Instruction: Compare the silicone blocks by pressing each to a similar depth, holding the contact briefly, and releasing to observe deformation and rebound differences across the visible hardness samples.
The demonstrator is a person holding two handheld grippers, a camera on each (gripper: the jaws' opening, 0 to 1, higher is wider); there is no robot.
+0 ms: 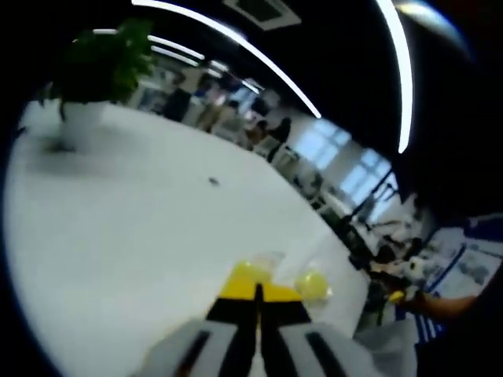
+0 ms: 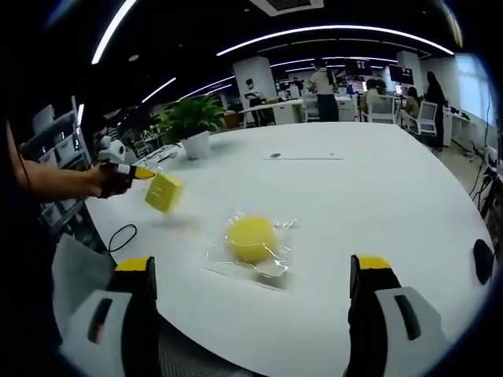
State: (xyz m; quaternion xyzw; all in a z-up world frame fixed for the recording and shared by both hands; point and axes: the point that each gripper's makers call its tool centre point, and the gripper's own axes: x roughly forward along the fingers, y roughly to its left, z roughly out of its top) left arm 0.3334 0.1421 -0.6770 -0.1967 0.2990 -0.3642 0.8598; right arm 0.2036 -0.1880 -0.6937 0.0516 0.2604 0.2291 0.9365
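In the right gripper view my left gripper [image 2: 140,173] comes in from the left in a person's hand. It is shut on a corner of a yellow silicone block [image 2: 163,192], held just above the white table [image 2: 377,188]. In the left gripper view its jaws meet at my left gripper [image 1: 257,289], with the pale yellow block [image 1: 261,267] past the tips. A round yellow silicone sample [image 2: 251,238] lies on clear plastic wrap, also seen as the round sample [image 1: 313,284]. My right gripper [image 2: 251,265] stands wide open just short of it, touching nothing.
A potted plant [image 2: 192,118] stands at the table's far left, and the same plant [image 1: 94,71] shows in the left gripper view. A black cable [image 2: 122,236] loops at the near left edge. A small dark object [image 2: 274,155] lies mid-table. People and chairs are behind the table.
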